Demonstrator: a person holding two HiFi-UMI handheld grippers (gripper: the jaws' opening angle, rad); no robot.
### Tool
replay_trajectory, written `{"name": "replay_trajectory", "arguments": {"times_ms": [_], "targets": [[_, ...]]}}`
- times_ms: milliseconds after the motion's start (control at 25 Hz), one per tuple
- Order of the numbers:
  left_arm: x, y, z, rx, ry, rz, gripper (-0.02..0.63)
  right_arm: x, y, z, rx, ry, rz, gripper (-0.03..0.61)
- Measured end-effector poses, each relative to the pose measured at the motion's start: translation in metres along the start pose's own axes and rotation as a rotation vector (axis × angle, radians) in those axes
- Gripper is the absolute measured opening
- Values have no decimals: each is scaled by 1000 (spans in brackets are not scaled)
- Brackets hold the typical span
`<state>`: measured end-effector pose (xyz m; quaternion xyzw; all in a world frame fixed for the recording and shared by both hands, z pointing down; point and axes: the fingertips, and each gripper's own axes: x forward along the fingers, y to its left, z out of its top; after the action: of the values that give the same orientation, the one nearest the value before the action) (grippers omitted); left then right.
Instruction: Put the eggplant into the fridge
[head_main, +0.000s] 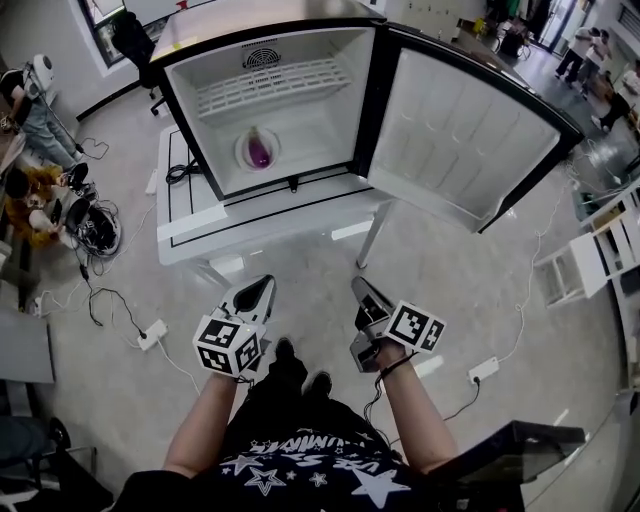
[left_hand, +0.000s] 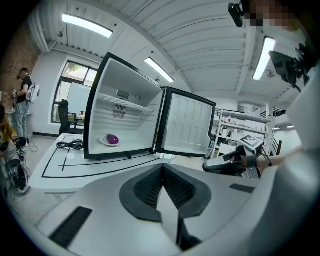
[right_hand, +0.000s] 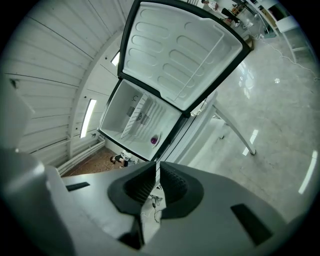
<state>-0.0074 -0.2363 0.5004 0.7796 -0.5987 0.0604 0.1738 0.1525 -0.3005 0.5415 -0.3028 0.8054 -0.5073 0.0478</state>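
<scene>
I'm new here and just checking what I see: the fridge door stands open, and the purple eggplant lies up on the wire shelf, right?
Not quite. The fridge door does stand open, but the eggplant is not on the wire shelf. It lies on a plate on the fridge floor, below that shelf. The head view shows this.

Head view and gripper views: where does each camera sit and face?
Head view: on the person's head, steeply down at the open fridge; forearms, left gripper and right gripper show.
Left gripper view: on that gripper, level toward the fridge; its jaws and the right gripper show.
Right gripper view: on that gripper, rolled, toward the fridge door; its jaws show.
Shared: the eggplant inside.
</scene>
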Motion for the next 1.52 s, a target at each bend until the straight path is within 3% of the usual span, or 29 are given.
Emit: {"name": "replay_trajectory", "arguments": {"times_ms": [240, 480, 1000, 1520], "targets": [[-12, -5, -5, 6, -9, -17, 8, -7, 7, -24, -4, 7, 4, 29], [-26, -16, -17, -4, 11, -95, 8, -5, 24, -48, -9, -2, -10, 29], [-118, 36, -39, -18, 22, -109, 8, 2, 76, -137, -40, 5, -71, 29], [-161, 43, -51, -36, 7, -161, 8, -20, 92, -180, -55, -27, -144, 8]]}}
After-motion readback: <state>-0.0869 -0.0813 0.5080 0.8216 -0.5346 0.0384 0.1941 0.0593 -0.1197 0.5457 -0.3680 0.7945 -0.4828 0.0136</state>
